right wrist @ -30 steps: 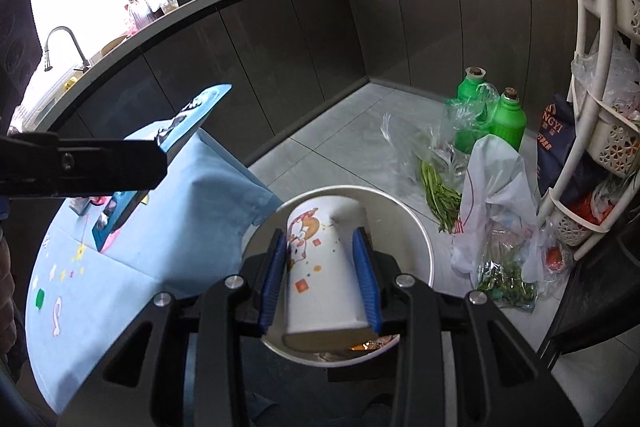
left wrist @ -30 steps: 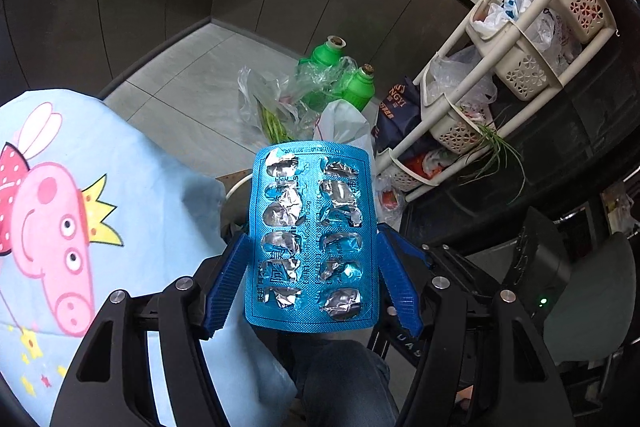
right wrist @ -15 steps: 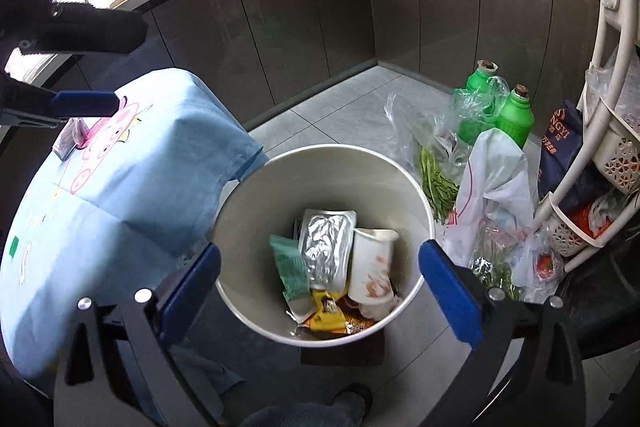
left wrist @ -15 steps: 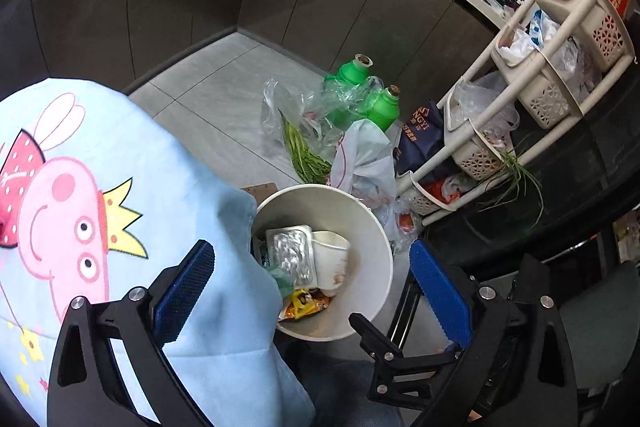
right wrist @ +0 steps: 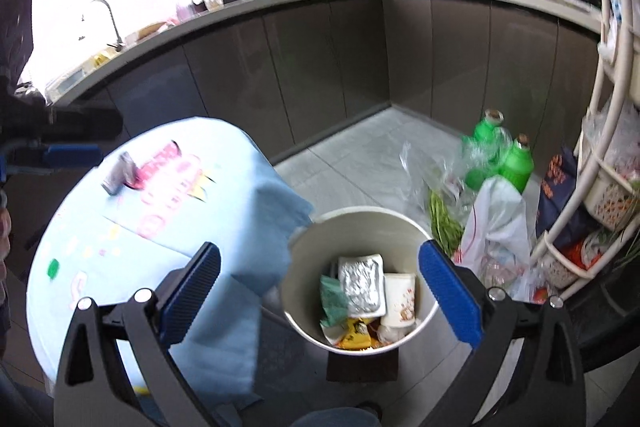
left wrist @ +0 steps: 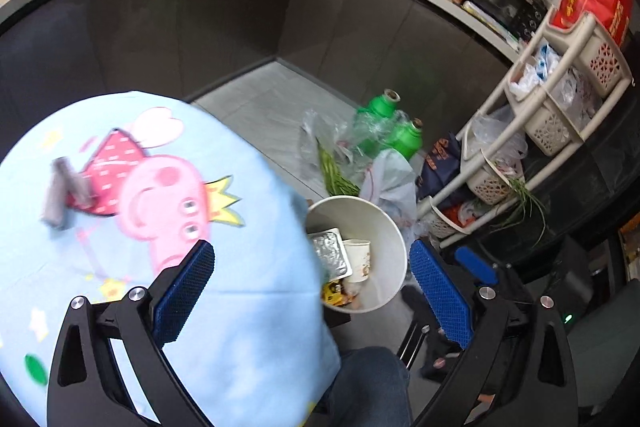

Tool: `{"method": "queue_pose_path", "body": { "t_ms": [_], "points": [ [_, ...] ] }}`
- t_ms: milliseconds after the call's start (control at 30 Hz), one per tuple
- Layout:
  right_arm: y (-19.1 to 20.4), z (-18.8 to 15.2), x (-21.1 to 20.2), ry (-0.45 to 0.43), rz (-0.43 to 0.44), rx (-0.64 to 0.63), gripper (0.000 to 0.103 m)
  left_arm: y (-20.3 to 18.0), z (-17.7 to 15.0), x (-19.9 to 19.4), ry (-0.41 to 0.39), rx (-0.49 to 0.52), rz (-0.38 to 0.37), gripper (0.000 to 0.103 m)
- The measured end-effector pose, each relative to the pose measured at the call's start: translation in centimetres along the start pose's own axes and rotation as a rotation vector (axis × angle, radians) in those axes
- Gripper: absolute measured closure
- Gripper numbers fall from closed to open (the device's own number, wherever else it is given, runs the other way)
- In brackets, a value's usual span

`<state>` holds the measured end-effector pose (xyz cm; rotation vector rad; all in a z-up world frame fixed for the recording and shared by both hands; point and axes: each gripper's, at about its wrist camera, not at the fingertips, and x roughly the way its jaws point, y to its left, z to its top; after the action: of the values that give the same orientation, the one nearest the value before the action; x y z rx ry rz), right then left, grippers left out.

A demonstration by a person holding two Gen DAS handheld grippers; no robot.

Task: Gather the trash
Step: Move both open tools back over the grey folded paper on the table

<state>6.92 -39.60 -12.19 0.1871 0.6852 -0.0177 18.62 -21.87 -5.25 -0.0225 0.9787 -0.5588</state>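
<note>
A white round trash bin (right wrist: 424,235) stands on the floor beside the table; it also shows in the left wrist view (left wrist: 390,223). Inside lie a silver blister pack (right wrist: 360,285), a paper cup (right wrist: 400,301) and wrappers. My right gripper (right wrist: 320,285) is open and empty above the bin. My left gripper (left wrist: 310,285) is open and empty over the table edge. A small grey piece of trash (left wrist: 60,193) lies on the light blue cartoon tablecloth (left wrist: 120,247); it also shows in the right wrist view (right wrist: 118,173).
Two green bottles (left wrist: 394,125) and plastic bags (right wrist: 496,227) sit on the floor behind the bin. A white basket rack (left wrist: 552,115) stands to the right. Dark cabinets (right wrist: 320,67) line the back.
The left gripper opened and dropped the blue blister pack, the right gripper opened and dropped the paper cup, both into the bin. The left gripper then swung left over the table.
</note>
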Motion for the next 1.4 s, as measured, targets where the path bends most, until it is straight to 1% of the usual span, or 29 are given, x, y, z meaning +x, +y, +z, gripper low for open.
{"method": "queue_pose_path", "body": {
  "t_ms": [133,267,567,800,1100,1300,1400],
  "points": [
    [2.6,1.6,-2.4,-0.051,0.031,-0.044,0.004,2.1,-1.4,-3.8,-0.027,-0.046,0.063,0.009],
    [5.5,2.7,-4.4,-0.089,0.059,-0.099,0.004,4.5,-2.9,-6.8,-0.052,-0.104,0.088,0.009],
    [10.2,3.8,-6.6,-0.112,0.117,-0.184,0.003,9.7,-6.5,-11.1,-0.078,-0.205,0.185,0.009],
    [13.6,3.8,-6.1,-0.096,0.154,-0.235,0.003,13.5,-8.7,-12.8,-0.079,-0.275,0.245,0.009],
    [18.9,3.8,-3.9,-0.052,0.215,-0.314,0.003,18.9,-12.2,-14.0,-0.064,-0.380,0.325,0.009],
    [21.5,3.4,-2.3,-0.012,0.251,-0.359,0.003,23.6,-15.9,-13.7,-0.063,-0.468,0.331,0.009],
    [22.6,3.0,-1.2,0.018,0.256,-0.377,0.003,25.0,-17.1,-13.2,-0.067,-0.482,0.342,0.010]
  ]
}}
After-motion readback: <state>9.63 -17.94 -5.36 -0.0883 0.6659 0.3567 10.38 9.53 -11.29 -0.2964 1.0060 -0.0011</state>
